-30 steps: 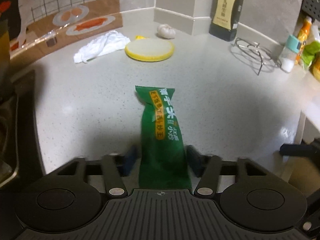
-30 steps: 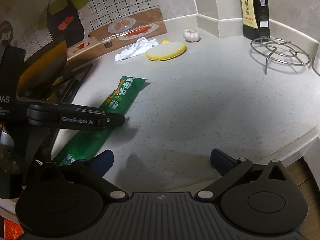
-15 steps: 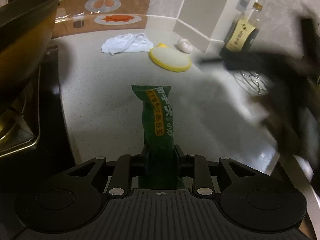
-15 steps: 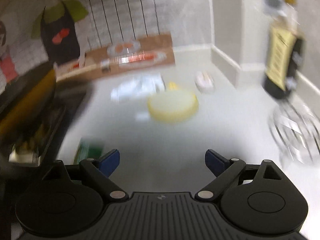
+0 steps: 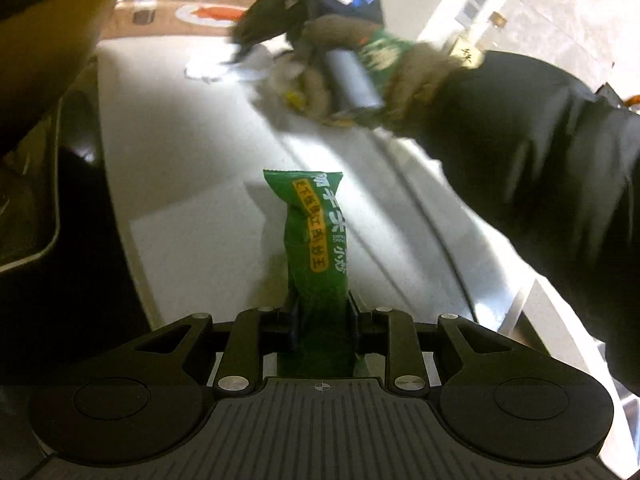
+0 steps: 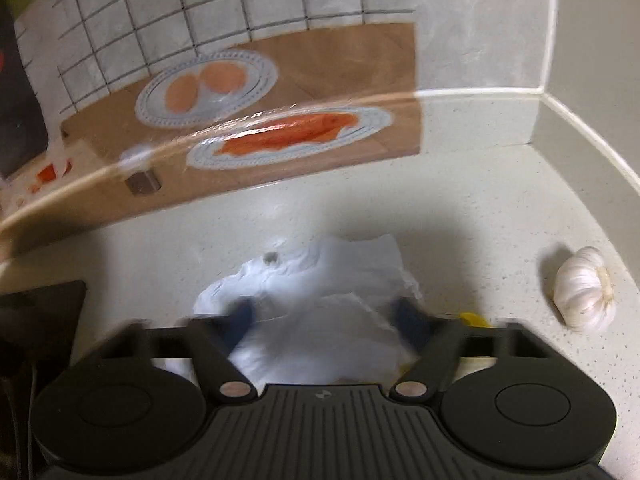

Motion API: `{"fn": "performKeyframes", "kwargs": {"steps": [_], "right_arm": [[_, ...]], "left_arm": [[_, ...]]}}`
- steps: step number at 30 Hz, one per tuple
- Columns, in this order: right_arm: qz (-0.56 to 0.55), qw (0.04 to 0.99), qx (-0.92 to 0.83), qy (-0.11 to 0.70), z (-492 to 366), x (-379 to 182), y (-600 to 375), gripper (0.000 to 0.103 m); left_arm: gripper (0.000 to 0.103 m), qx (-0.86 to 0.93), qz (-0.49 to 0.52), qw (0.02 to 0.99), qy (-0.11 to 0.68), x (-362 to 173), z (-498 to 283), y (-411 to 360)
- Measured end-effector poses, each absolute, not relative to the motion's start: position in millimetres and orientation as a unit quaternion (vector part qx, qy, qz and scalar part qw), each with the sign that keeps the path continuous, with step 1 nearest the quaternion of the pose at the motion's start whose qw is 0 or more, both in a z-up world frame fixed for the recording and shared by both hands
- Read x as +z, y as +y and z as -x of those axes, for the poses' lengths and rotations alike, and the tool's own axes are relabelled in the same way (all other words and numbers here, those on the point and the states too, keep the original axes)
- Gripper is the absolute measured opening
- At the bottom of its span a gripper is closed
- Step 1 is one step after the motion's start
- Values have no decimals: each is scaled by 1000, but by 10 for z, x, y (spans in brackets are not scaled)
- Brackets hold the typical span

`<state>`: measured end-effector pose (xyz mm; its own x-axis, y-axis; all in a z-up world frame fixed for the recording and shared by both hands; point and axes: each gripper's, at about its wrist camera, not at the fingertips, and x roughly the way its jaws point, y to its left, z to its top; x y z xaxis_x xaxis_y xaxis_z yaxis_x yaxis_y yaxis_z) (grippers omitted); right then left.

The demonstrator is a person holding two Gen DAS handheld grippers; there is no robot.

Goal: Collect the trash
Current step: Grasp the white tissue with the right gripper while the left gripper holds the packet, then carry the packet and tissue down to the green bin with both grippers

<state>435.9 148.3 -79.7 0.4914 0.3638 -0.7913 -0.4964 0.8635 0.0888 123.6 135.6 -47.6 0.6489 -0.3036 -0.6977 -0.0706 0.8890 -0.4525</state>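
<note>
Left gripper [image 5: 322,322] is pinched narrow on a green snack wrapper [image 5: 316,236], which sticks out forward above the pale counter [image 5: 180,184]. Right gripper [image 6: 324,316] spreads wide around a crumpled white tissue [image 6: 320,280] lying on the counter. To grab well, it should likely sink low and close on the thickest folds. Only the right view shows a garlic bulb [image 6: 586,288] nearby; only the left shows the person's gloved right hand [image 5: 360,76].
</note>
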Motion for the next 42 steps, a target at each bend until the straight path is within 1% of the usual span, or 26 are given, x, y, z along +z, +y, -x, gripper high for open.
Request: {"fn": "performKeyframes", "kwargs": {"steps": [1,2,8,11,16,20,23,26,31,36,39,42], "right_arm": [[91,853,261,443,-4318,-751,1497,10],[99,848,271,446,-4259,-692,1481,4],[64,846,310,430,-3597,-101,981,4],[48,844,316,430,-3179,90,676,4],[60,859,273,429,-2537,212,194,4],[64,877,197,433,-2080,205,-135,4],[13,876,156,456,-1780,147,-369,4],[-27,880,126,456,-1413,129,-544,4],[-86,885,94,447,-823,134,-836,4],[-133,888,60,435,-312,103,-1325,4],[-143,894,36,423,33,44,-1661,4],[-160,895,18,416,390,-56,-2064,4]], "left_arm": [[28,-67,228,879,414,-475,-1221,1368],[28,-68,230,879,413,-468,-1234,1381],[28,-69,240,881,402,-407,-1112,1392],[28,-67,242,877,409,-451,-1086,1469],[28,-80,247,876,407,-473,-1099,1570],[28,-108,251,876,396,-466,-1103,1655],[28,-131,242,879,388,-437,-1126,1668],[28,-155,240,880,379,-387,-1147,1641],[28,-190,229,882,365,-197,-1032,1345],[28,-239,196,879,363,-40,-864,749],[28,-267,182,869,376,-51,-685,300],[28,-277,178,851,408,-168,-509,-95]]}}
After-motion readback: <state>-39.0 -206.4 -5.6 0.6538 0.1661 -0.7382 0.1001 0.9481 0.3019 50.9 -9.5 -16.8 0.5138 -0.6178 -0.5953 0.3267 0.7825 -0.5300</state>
